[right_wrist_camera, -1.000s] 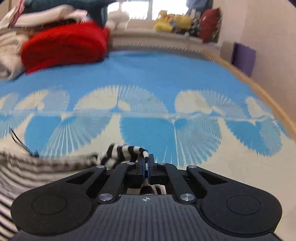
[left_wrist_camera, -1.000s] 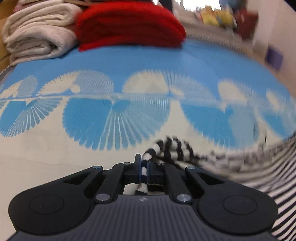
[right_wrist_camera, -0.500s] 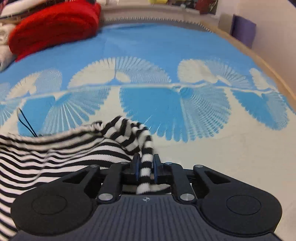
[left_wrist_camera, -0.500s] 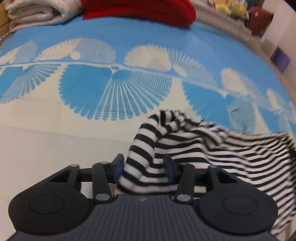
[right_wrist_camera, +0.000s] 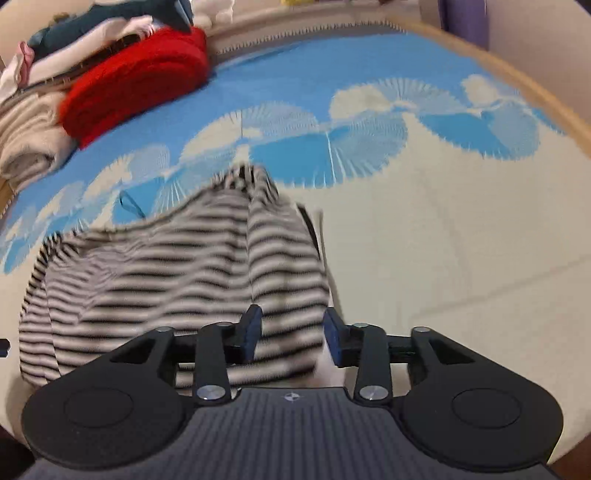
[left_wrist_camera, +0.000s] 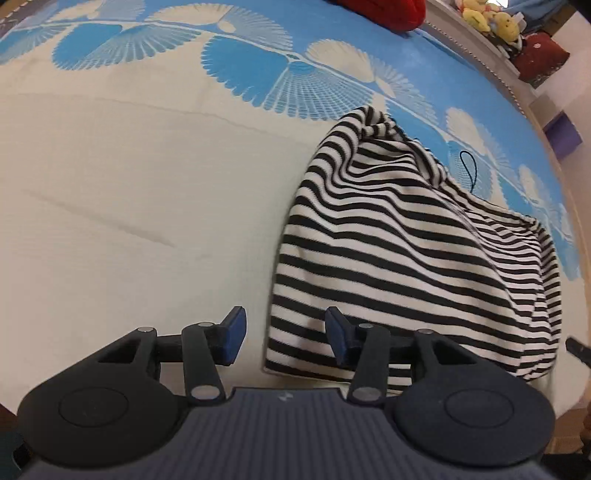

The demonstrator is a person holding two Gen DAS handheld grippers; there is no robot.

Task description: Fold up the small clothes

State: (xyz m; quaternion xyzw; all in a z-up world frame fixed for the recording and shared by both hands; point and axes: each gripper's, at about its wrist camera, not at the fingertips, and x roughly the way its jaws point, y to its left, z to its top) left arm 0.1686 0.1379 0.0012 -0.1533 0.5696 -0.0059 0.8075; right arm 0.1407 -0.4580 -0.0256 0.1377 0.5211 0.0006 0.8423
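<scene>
A black-and-white striped garment (left_wrist_camera: pixel 406 251) lies folded over on the blue and cream bedspread (left_wrist_camera: pixel 129 184). My left gripper (left_wrist_camera: pixel 282 332) is open, its jaws straddling the garment's near left corner without holding it. In the right wrist view the same garment (right_wrist_camera: pixel 177 280) is blurred; my right gripper (right_wrist_camera: pixel 293 334) is open over its near right edge, holding nothing. A thin black loop (left_wrist_camera: pixel 470 166) sticks out at the garment's far edge.
A folded red garment (right_wrist_camera: pixel 136 77) and cream folded clothes (right_wrist_camera: pixel 26 140) are stacked at the bed's far left. Soft toys (left_wrist_camera: pixel 491 20) sit on a ledge beyond. A purple box (left_wrist_camera: pixel 561 134) stands by the wall. The bed's wooden rim (right_wrist_camera: pixel 517 81) curves at right.
Both grippers were shut on the striped garment's corners a second ago. They laid it down, opened and let go; the left opened first. The garment now lies on the bedspread.
</scene>
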